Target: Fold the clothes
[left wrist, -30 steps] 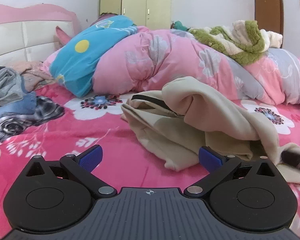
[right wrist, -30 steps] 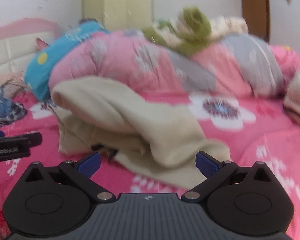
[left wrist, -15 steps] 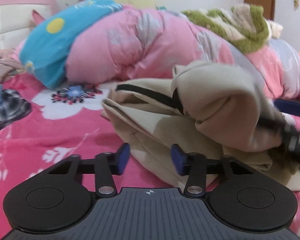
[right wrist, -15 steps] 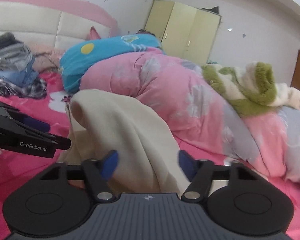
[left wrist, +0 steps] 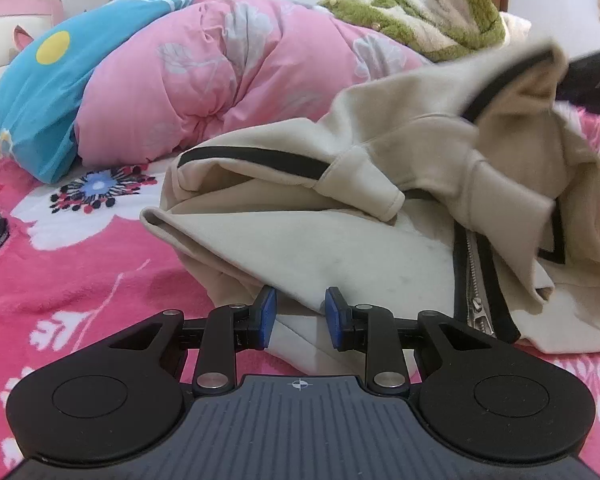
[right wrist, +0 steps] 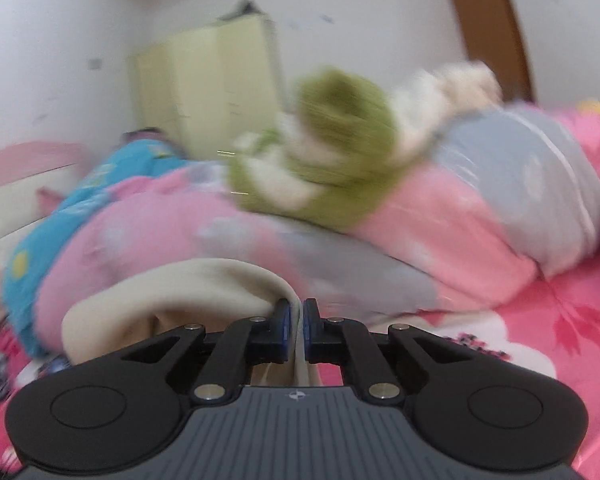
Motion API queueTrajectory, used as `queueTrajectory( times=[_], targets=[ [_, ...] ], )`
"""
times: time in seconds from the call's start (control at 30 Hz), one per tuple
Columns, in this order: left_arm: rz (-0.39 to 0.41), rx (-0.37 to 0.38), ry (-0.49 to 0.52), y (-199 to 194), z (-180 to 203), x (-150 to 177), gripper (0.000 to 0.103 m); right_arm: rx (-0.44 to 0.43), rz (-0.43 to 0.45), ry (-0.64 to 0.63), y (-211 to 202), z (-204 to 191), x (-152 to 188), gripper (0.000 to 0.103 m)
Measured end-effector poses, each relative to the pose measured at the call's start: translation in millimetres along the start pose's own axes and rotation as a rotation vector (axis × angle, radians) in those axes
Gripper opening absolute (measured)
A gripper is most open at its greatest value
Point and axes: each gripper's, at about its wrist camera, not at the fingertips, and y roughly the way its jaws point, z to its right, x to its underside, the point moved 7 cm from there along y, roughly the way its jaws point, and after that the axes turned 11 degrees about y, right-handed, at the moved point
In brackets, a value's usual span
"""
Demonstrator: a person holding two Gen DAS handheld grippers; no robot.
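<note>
A beige jacket (left wrist: 380, 240) with black trim and a zipper lies crumpled on the pink floral bed sheet (left wrist: 80, 272), near the middle of the bed and in front of a rolled pink duvet (left wrist: 220, 92).

In the left wrist view, the left gripper (left wrist: 298, 312) sits at the jacket's near edge. Its blue pads (left wrist: 267, 312) are narrowed but still apart, with a fold of the beige hem lying between them; whether the pads actually press the cloth cannot be told. The rest of the jacket spreads away to the far right, where one part is lifted high and blurred.

In the right wrist view, which is blurred, the right gripper (right wrist: 296, 328) has its pads drawn almost together, pinching a thin edge of the beige jacket (right wrist: 172, 292). The cloth bulges up and to the left of that gripper.

A green and cream fleece blanket (left wrist: 432, 20) lies on top of the duvet at the far right, and a blue pillow (left wrist: 56, 92) lies at the far left. A pale yellow wardrobe (right wrist: 208, 80) stands against the far wall.
</note>
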Motion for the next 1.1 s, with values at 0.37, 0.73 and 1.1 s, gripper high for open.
queueTrajectory(
  times=[0.37,0.73,1.1],
  targets=[
    [0.022,0.019,-0.021,3.2,-6.4,-1.5,0.026,0.287,-0.401,0.285,77.1,127.0,48.1,0.027],
    [0.042,0.045,-0.098,1.7,-12.0,-2.3,0.029,-0.087,-0.312,0.249,-43.4,46.6,28.0,0.08],
    [0.033,0.042,-0.088,1.0,-11.7,-0.5,0.029,-0.197,-0.472,0.094,89.9,-51.8,52.6,0.038]
  ],
)
